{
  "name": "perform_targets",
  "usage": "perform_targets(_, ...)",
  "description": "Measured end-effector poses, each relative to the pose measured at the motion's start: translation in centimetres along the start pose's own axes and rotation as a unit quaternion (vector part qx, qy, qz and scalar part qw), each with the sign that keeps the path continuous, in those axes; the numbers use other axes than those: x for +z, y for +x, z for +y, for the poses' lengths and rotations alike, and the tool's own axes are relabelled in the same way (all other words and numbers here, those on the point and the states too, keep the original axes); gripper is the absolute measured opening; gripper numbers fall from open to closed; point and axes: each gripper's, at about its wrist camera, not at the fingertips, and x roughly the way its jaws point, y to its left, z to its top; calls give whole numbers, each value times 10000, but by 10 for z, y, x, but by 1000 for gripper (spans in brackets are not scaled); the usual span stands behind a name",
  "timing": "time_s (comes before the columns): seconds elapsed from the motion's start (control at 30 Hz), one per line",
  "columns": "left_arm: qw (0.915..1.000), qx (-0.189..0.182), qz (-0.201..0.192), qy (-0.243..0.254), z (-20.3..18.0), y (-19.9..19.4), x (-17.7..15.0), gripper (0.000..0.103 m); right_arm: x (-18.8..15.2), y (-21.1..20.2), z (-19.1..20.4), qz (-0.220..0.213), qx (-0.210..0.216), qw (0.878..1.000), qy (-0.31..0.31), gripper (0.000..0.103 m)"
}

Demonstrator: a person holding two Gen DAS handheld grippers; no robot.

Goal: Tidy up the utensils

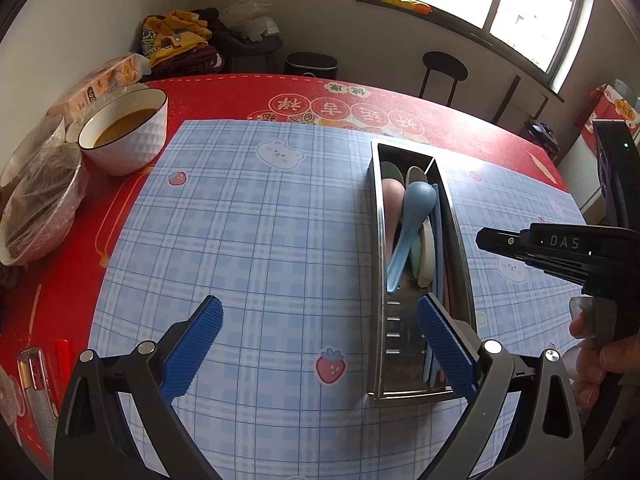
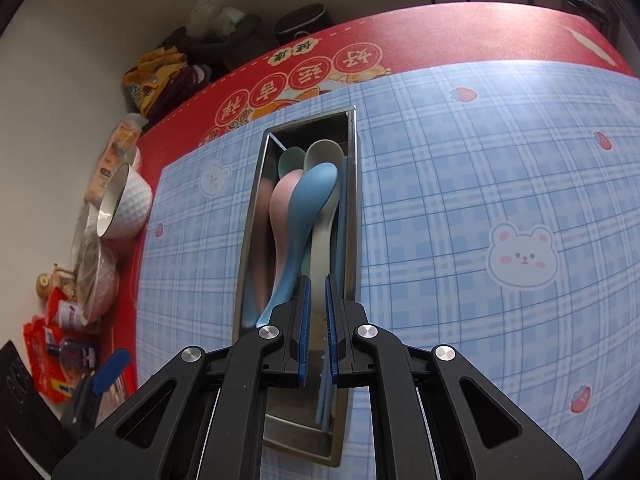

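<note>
Big surface under a red cloth, with a blue plaid mat laid on top. Long steel caddy sitting on the mat toward the right side, lengthwise away from both cameras, split by a divider into two channels. Off at the left edge: a white bowl of something yellowish plus wrapped dishes, well apart from the action.

Inside the caddy: blue spoon riding on top of the pink, white and green ones, chopsticks tucked along the right channel.

Right gripper hovering over the caddy's near end, fingers pinched almost together with a thin gap, nothing obviously clamped, can't fully tell. Left gripper spread wide, holding nothing, one finger overlapping the caddy's near end.

Looks like the tail end of sorting, utensils all binned. Next probably just lifting clear without snagging a handle.
</note>
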Motion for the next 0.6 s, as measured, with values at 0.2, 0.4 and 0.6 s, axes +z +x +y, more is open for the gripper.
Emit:
perform_targets(0.2,9994,-21,-251,245,-22,-23,15,95,-2,-52,-9,-563,-180,9965,-585,59)
perform_targets(0.4,9967,-91,-586,561,-49,-60,28,95,-11,-111,-23,-1123,-249,9892,-903,87)
perform_targets(0.6,9903,-294,-1121,768,-74,-115,38,95,-26,-176,-31,-1824,-444,9773,-981,87)
